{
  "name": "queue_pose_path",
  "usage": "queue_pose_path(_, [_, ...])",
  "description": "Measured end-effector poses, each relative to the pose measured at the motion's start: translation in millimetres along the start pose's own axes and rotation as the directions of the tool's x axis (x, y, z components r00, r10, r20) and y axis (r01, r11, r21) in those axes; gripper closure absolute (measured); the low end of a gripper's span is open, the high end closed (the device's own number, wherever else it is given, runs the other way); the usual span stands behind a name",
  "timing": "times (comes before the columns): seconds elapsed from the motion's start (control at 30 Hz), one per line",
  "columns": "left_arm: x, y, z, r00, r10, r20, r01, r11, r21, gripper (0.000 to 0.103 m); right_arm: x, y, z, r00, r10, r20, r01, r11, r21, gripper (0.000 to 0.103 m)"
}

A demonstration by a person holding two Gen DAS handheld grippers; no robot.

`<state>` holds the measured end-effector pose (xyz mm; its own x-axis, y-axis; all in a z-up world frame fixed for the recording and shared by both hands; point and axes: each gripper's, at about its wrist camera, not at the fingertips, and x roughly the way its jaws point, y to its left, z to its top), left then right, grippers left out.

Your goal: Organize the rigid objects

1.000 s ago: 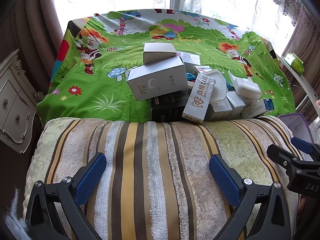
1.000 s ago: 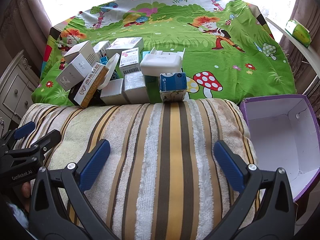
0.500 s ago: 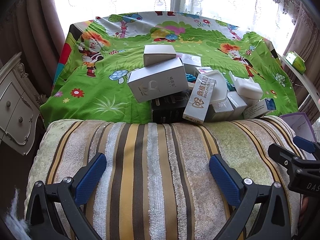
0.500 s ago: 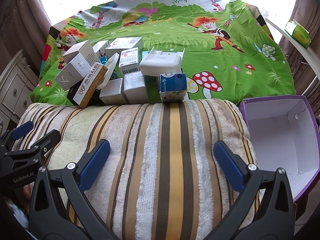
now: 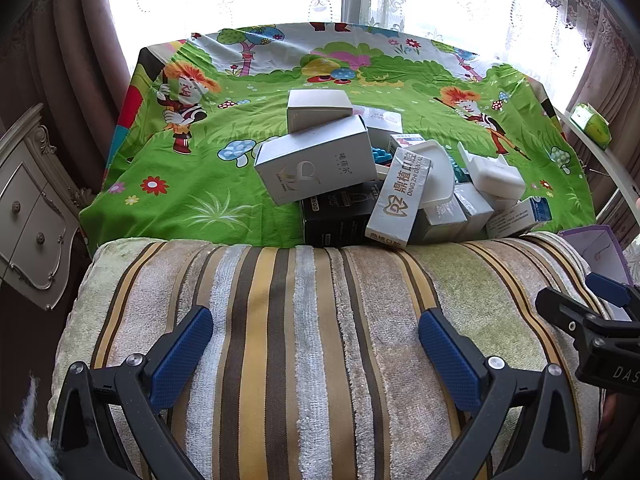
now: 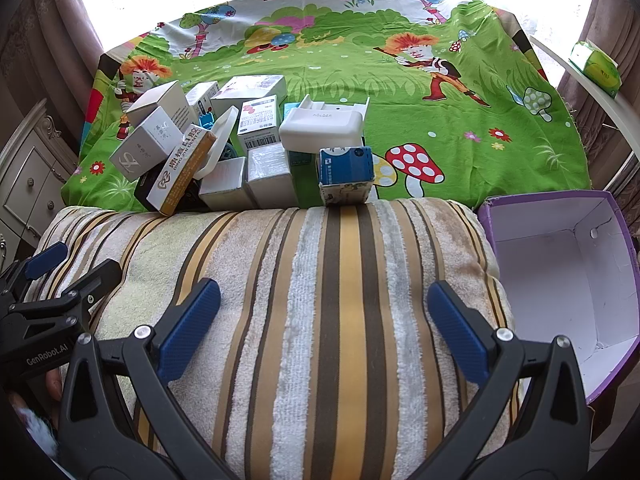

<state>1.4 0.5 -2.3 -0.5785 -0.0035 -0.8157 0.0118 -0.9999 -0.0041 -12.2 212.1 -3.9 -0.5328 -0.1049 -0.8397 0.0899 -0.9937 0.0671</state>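
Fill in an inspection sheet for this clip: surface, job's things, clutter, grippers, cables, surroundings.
Surface: striped cushion in front, cartoon cloth behind it.
Job's things: pile of boxes on the cloth at the cushion's edge, some leaning on others; blue box at its right end; purple bin, open, nothing inside, right of the cushion.
Clutter: green pack on the ledge at far right.
Grippers: left gripper and right gripper over the cushion, jaws open, holding nothing.
Cables: nothing seen.
Surroundings: dresser at left, curtains, bright window behind.
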Motion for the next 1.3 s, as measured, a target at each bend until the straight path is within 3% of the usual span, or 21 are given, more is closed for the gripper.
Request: queue_pose_path(1.3, [0.2,-2.1,0.6,1.0,0.009,0.0,-0.009,1.0,0.008,0.0,-0.2,-1.5,0.4,1.0,0.014,-0.001,-0.014,1.0,0.002,0.0])
